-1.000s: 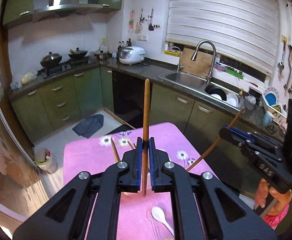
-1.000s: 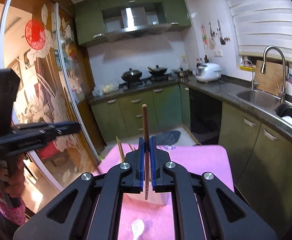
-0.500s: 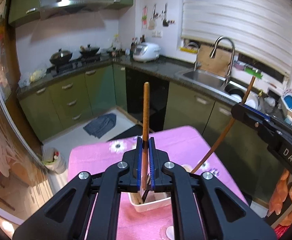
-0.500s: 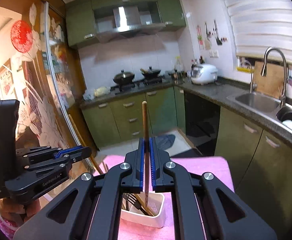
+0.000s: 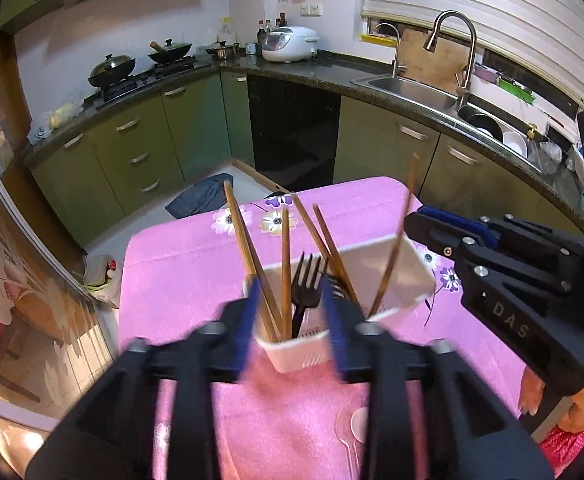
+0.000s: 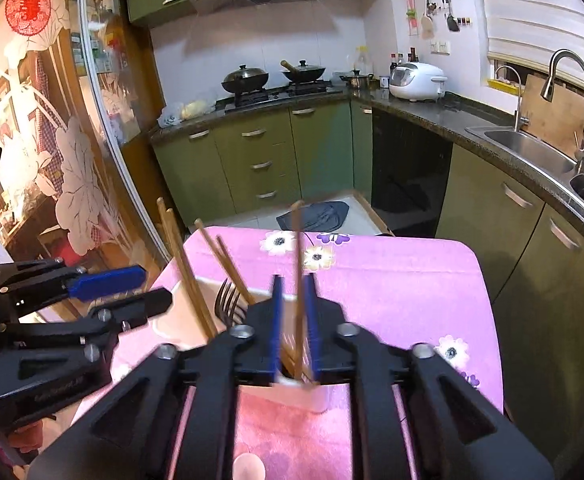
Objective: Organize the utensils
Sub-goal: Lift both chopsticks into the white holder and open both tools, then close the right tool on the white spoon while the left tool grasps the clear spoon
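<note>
Together, two hand-held grippers hang over a white rectangular plastic utensil holder (image 5: pixel 407 276) standing on a table covered by a pink flower-printed cloth (image 5: pixel 196 256). At lower centre of the left wrist view, the left gripper (image 5: pixel 290 320) has its blue-padded jaws parted to either side of the holder's near end; they have just been opening, and nothing is clamped between them. Between the pads stand several brown wooden chopsticks (image 5: pixel 248 252) and a black plastic fork (image 5: pixel 305 280), all leaning inside the holder, tips down.

At right of that view the right gripper (image 5: pixel 431 224) reaches in from the side, beside a single slanting wooden chopstick (image 5: pixel 395 252) whose lower end sits in the holder's far end. In the right wrist view the same chopstick (image 6: pixel 299 280) rises, blurred, between the right gripper's (image 6: pixel 293 320) jaws, which have just been opening and stand slightly apart, their pads seemingly clear of the stick. The holder (image 6: pixel 311 396) shows just below them, the fork (image 6: pixel 228 300) left of centre.

A white spoon (image 5: pixel 357 428) lies on the cloth at the bottom of the left wrist view.
</note>
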